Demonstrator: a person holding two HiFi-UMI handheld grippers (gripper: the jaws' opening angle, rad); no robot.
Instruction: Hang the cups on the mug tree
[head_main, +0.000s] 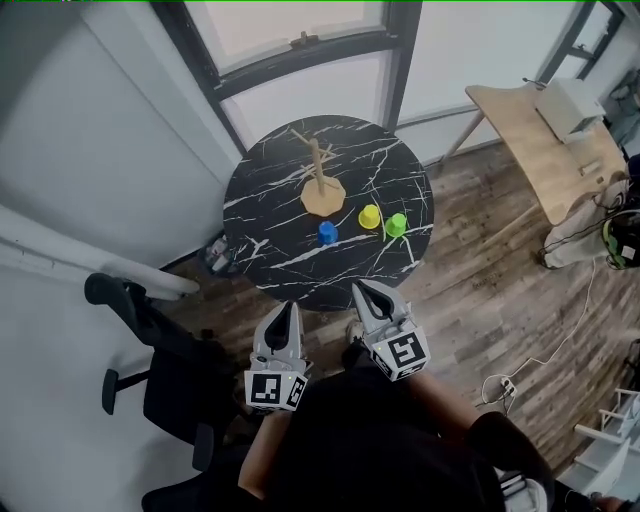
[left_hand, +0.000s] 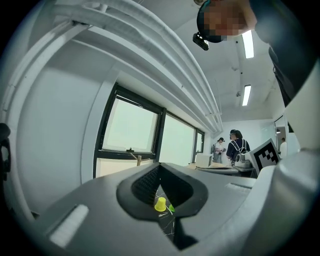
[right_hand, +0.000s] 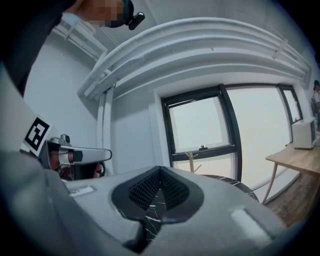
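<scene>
Two grippers, left gripper (head_main: 286, 311) and right gripper (head_main: 362, 290), jaws together on nothing, parked just short of the round worktop (head_main: 262, 195); reads as a ready pose, no pick begun. Ahead of the jaws, well apart: three cups, blue cup (head_main: 327, 233), yellow cup (head_main: 369, 216), green cup (head_main: 396, 225). Beyond them stands one mug tree (head_main: 320, 180), pegs bare.

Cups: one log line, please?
blue cup, yellow cup, green cup: on table | mug tree: bare | left gripper: shut, empty | right gripper: shut, empty
</scene>
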